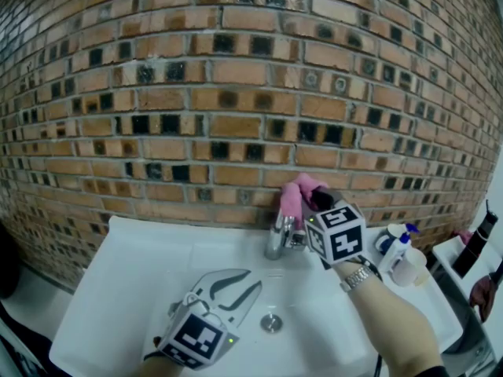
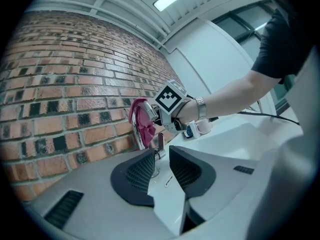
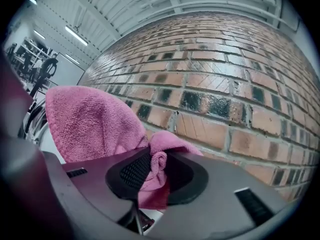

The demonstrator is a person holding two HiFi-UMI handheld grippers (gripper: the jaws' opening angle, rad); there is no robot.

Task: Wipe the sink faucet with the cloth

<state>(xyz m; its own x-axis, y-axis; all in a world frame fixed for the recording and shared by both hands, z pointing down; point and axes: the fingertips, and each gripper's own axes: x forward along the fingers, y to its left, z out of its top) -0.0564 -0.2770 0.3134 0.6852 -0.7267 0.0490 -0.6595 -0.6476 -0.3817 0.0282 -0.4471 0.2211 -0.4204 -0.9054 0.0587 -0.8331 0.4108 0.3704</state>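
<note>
The chrome faucet [image 1: 277, 238] stands at the back of the white sink [image 1: 141, 265], against the brick wall. A pink cloth [image 1: 297, 195] is draped over the top of the faucet's spout. My right gripper [image 1: 314, 203] is shut on a bunched fold of this cloth [image 3: 90, 124], which shows pinched between the pads in the right gripper view [image 3: 157, 166]. My left gripper [image 1: 253, 280] hovers level over the basin in front of the faucet [image 2: 137, 134]. Its jaws [image 2: 161, 166] stand slightly apart with nothing between them. From there the cloth [image 2: 145, 123] hangs over the spout.
A white bottle with a blue top [image 1: 397, 250] stands on the sink's right rim. The drain [image 1: 271, 323] lies in the basin's middle. At the far right a dark bottle [image 1: 479, 246] sits on a white shelf. The brick wall [image 1: 196, 93] closes the back.
</note>
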